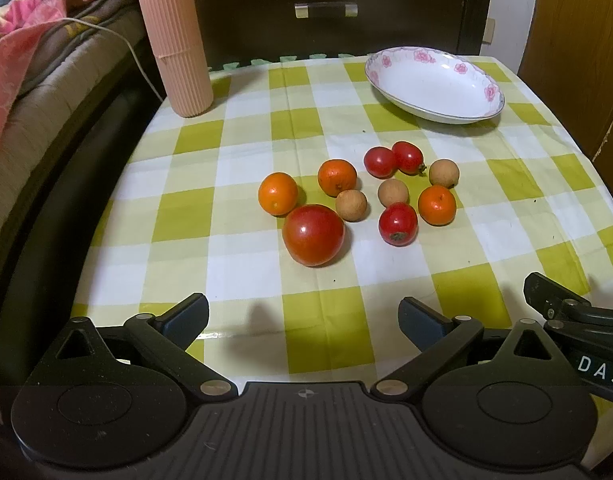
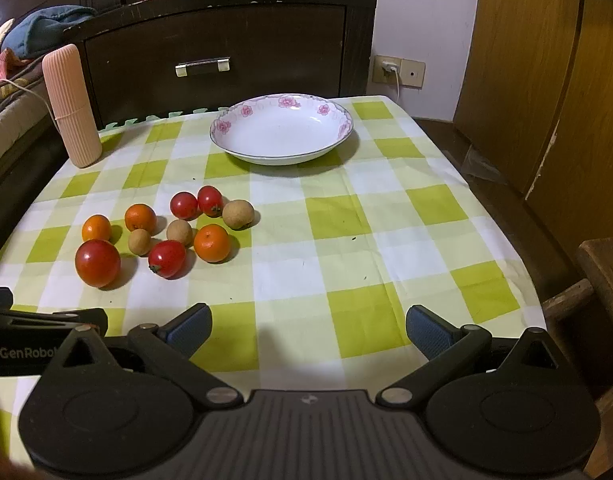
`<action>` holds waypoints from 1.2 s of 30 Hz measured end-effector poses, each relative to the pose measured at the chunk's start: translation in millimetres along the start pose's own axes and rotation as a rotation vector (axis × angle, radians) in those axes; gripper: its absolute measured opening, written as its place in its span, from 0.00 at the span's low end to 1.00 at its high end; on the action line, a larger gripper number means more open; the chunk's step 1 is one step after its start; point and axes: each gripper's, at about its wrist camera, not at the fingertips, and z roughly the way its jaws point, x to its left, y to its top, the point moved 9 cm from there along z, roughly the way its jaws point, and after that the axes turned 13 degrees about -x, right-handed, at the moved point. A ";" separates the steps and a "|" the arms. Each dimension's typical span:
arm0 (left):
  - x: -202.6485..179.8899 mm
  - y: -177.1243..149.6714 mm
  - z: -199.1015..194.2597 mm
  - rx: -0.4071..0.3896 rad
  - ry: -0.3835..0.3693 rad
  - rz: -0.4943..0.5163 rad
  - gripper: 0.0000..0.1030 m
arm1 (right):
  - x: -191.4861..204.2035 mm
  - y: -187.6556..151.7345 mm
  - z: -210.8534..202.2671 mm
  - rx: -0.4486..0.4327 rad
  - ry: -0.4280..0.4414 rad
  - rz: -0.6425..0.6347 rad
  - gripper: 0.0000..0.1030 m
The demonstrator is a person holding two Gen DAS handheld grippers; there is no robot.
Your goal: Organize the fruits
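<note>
Bare checked tablecloth lies open between both grippers and the fruit cluster, and along the right side up to the empty plate. The fruits sit close together, several touching. A tall pink ribbed container stands at the far left corner, well apart.

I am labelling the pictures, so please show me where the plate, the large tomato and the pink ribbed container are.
plate (image 2: 282, 130): right wrist view, bare white inside.
large tomato (image 1: 313, 235): left wrist view, middle of its skin.
pink ribbed container (image 1: 174, 44): left wrist view, middle of its side.
</note>
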 end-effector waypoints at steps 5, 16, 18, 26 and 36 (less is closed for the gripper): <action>-0.7 -0.9 0.2 0.005 0.001 0.000 0.99 | 0.4 -0.6 0.6 0.003 0.000 0.001 0.99; -0.5 -0.9 0.8 0.016 0.002 -0.001 0.98 | 1.0 -2.0 1.7 0.010 0.000 0.001 0.99; -0.4 -1.1 0.7 0.016 0.002 -0.001 0.98 | 1.0 -2.0 1.7 0.010 0.000 0.001 0.99; 0.0 -1.4 1.6 0.024 0.003 -0.002 0.98 | 1.6 -3.7 2.6 0.014 -0.001 0.001 0.99; 0.6 -1.7 2.9 0.036 0.010 -0.005 0.97 | 3.7 -5.7 4.4 0.026 0.002 0.001 0.99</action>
